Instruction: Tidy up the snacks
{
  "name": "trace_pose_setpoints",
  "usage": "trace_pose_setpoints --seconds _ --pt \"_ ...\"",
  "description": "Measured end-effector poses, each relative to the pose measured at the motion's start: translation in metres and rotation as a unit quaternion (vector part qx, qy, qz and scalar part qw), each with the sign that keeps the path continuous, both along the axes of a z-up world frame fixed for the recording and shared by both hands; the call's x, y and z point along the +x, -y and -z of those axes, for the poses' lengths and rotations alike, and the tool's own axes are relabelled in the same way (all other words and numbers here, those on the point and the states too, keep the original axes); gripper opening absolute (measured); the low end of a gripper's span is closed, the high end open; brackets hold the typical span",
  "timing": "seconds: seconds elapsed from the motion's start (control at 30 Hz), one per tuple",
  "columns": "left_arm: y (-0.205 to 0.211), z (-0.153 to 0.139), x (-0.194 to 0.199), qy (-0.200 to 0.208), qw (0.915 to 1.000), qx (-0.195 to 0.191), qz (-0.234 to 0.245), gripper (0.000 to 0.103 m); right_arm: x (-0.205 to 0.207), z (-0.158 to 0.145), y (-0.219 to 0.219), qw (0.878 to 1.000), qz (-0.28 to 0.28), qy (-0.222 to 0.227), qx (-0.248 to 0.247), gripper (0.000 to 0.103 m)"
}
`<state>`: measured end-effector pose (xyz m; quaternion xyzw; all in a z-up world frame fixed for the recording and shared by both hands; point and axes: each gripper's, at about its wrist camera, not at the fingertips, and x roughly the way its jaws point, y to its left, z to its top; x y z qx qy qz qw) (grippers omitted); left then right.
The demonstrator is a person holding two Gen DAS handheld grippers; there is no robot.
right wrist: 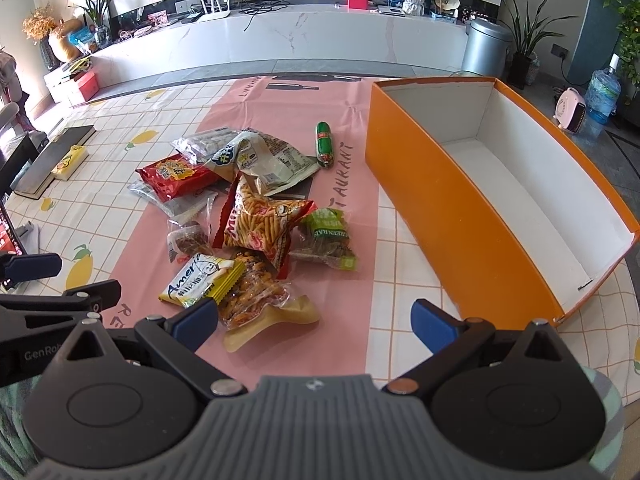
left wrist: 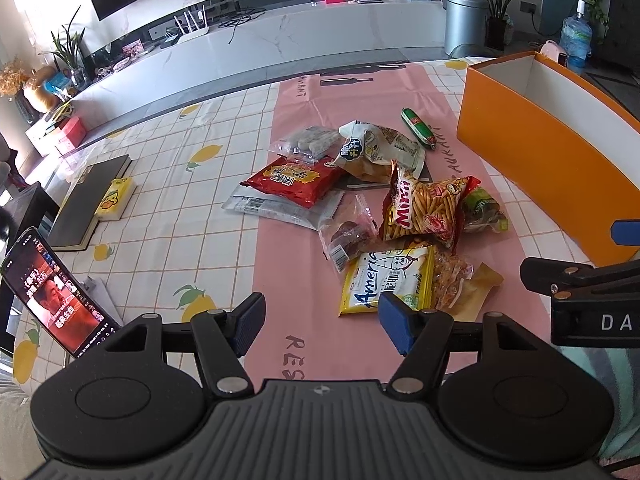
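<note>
A: On the table, left wrist view — left gripper (left wrist: 321, 322) hung above the pink runner (left wrist: 288, 264), jaws spread wide, nothing between them. Snacks (left wrist: 360, 200) lay in a loose heap just ahead; orange box (left wrist: 540, 168) stood to the right, apart from the heap.

B: Anything sorted?

A: None that showed. Every packet was outside the box. By my reading the job had not begun.

B: Right wrist view?

A: Right gripper (right wrist: 316, 318) also released, holding nothing, near edge of the heap just ahead of its left pad. Box interior (right wrist: 520, 184) was bare white card, walls stiff and straight.

B: Materials?

A: Mostly crinkled foil and clear film pouches, flat and floppy. Red packet (right wrist: 176, 176) glossy; yellow packet (right wrist: 202, 282) flat with sawtooth ends; green sausage (right wrist: 323, 144) a smooth tube, likely to roll. Checked tablecloth (right wrist: 420, 352) looked slick.
</note>
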<state>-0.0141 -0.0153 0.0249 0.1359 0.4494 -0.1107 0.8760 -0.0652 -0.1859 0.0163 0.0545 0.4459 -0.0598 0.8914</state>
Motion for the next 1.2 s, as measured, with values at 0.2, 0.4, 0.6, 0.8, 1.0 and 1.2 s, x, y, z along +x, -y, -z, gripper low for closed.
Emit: trace_pose_setpoints --seconds 0.2,0.4,0.6,0.8,1.0,1.2 --pt "-0.006 -0.003 -0.002 0.003 1.0 -0.006 -0.004 0.077 -0.002 -0.003 -0.003 1.0 0.0 0.001 -0.007 0.099" --pt "-0.011 -0.006 -0.002 0.003 0.9999 -0.01 -0.01 0.077 -0.002 -0.003 -0.009 1.0 -0.007 -0.004 -0.012 0.099" --pt "-0.012 -0.007 -0.002 0.002 0.9999 -0.008 -0.013 0.077 -0.002 -0.004 -0.011 1.0 -0.01 -0.006 -0.003 0.099" --pt "-0.009 -0.006 -0.002 0.0 1.0 -0.008 -0.006 0.077 -0.003 -0.004 -0.008 1.0 -0.006 0.005 0.001 0.099" --pt "-0.008 -0.004 0.001 -0.001 0.9999 -0.009 -0.006 0.077 0.0 -0.001 -0.007 1.0 -0.007 -0.003 0.007 0.099" --pt "-0.006 -0.001 0.01 -0.009 0.9993 -0.031 0.017 0.058 0.0 0.006 -0.001 0.999 -0.022 0.026 0.031 0.09"
